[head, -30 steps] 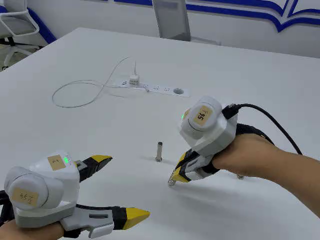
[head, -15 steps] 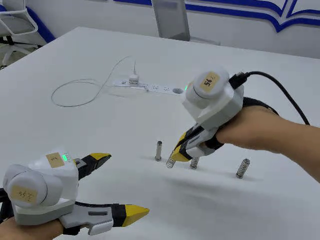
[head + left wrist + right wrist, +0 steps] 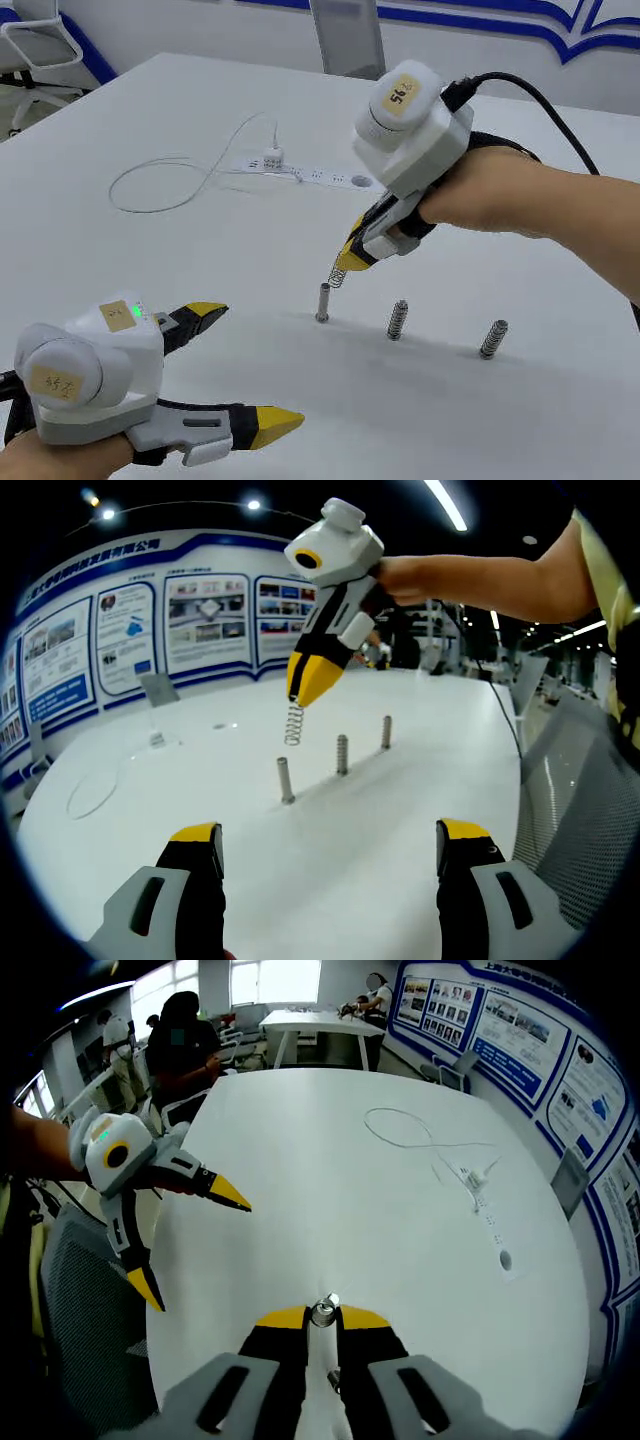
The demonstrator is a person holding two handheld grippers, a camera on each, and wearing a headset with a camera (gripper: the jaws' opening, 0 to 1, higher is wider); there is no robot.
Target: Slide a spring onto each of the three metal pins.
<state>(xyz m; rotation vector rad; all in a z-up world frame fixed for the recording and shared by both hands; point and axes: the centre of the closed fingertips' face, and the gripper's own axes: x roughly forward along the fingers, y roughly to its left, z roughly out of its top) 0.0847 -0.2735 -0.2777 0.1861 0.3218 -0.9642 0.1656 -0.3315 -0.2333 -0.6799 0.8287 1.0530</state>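
Yellow tips on the left gripper (image 3: 240, 368) are spread wide with nothing between them. It hangs low over the near-left part of the white table (image 3: 200, 250), well apart from the work, so I'd say it's parked there to keep out of the way. Further back there's a white cable (image 3: 165, 190) looping to a power strip (image 3: 320, 178), which has nothing to do with the job as far as I can tell. Moving right you hit the bare pin (image 3: 323, 302), standing upright on the table with no coil on it, the only one of the three like that. Just above it and a touch to the side hangs the spring (image 3: 337, 275), pinched by its top end in the right gripper (image 3: 350, 262). Those jaws are clamped tight on it and angled down. Its own gripper view looks straight down the coil, which makes sense if you want the open lower end free to drop over the pin top. Spring and pin aren't touching yet, so my read is we're at the line-it-up-and-lower step. Further right, the middle pin (image 3: 398, 320) and the last pin (image 3: 493, 339) each already wear a spring, so that's two of three done. The risk is the coil catching the pin's rim and flicking out.
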